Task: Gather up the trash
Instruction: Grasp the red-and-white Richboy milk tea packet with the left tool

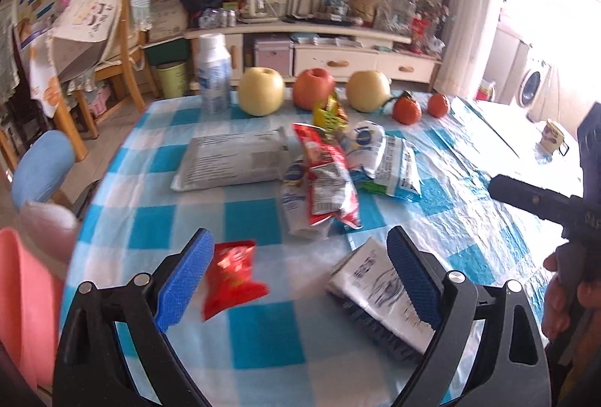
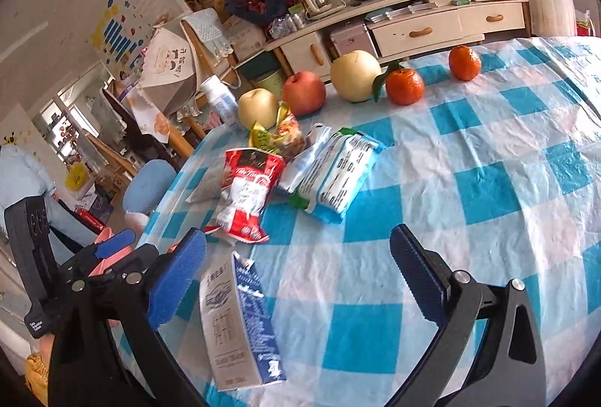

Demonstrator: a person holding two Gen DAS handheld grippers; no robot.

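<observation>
A small red snack wrapper lies on the checked tablecloth by the left pad of my open left gripper. A flattened blue and white milk carton lies by its right pad; it also shows in the right wrist view, just inside the left pad of my open right gripper. Farther back lies a pile of wrappers: a red and white bag, a blue and white packet, a grey flat pack and a yellow-green wrapper. Both grippers are empty.
Two yellow pears, a red apple, two tangerines and a white bottle stand along the table's far edge. A mug stands at the right. A pink bin and a blue chair are left of the table.
</observation>
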